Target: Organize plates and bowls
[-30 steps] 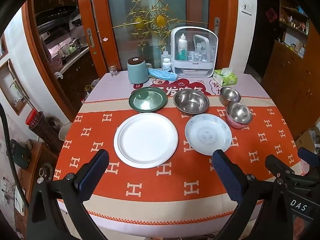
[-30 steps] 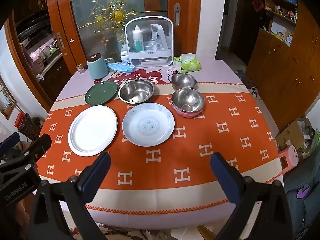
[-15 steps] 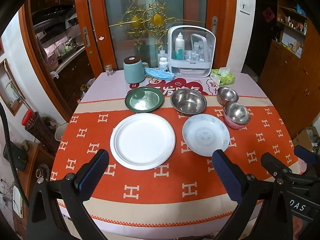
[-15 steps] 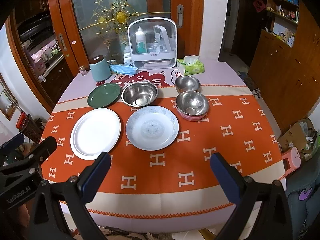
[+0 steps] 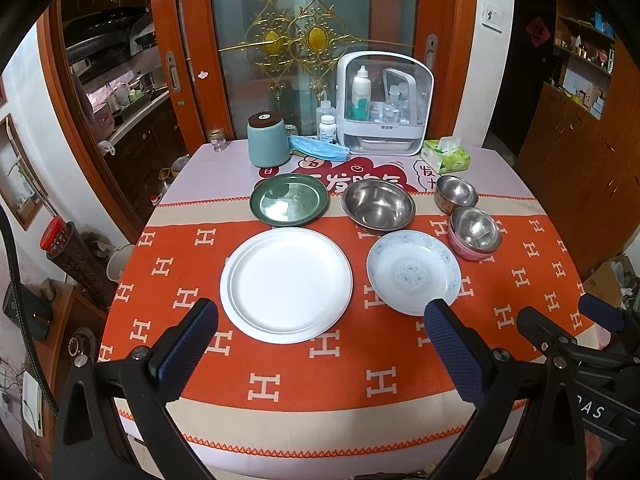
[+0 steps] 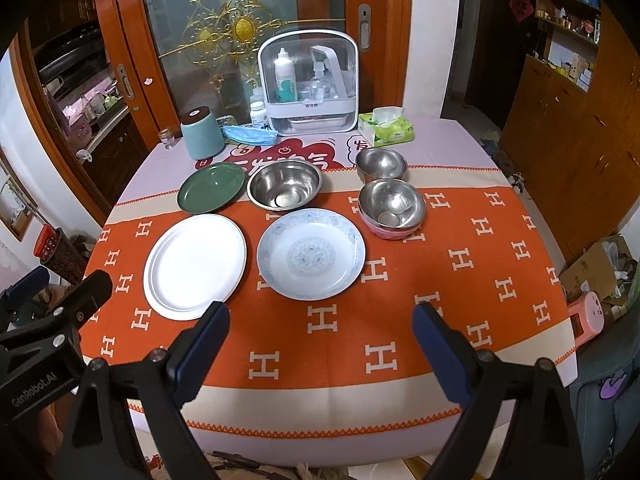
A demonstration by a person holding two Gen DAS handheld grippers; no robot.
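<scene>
On the orange tablecloth lie a large white plate (image 5: 286, 283) (image 6: 196, 265), a blue-patterned plate (image 5: 413, 271) (image 6: 311, 253), a green plate (image 5: 289, 199) (image 6: 211, 187), a large steel bowl (image 5: 377, 206) (image 6: 284, 190), a steel bowl in a pink bowl (image 5: 474, 232) (image 6: 391, 207), and a small steel bowl (image 5: 456, 192) (image 6: 381, 163). My left gripper (image 5: 320, 334) is open and empty above the near table edge, in front of the white plate. My right gripper (image 6: 320, 334) is open and empty, in front of the blue-patterned plate.
At the back stand a teal canister (image 5: 267, 139), a white storage box with bottles (image 5: 384, 104), a tissue pack (image 5: 446, 155) and a blue face mask (image 5: 318, 148). Wooden cabinets (image 6: 580, 120) line the right. A cardboard box (image 6: 596, 268) sits on the floor.
Both grippers have moved slightly forward and closer to the table; the dishes appear a bit larger. Nothing on the table has moved.
</scene>
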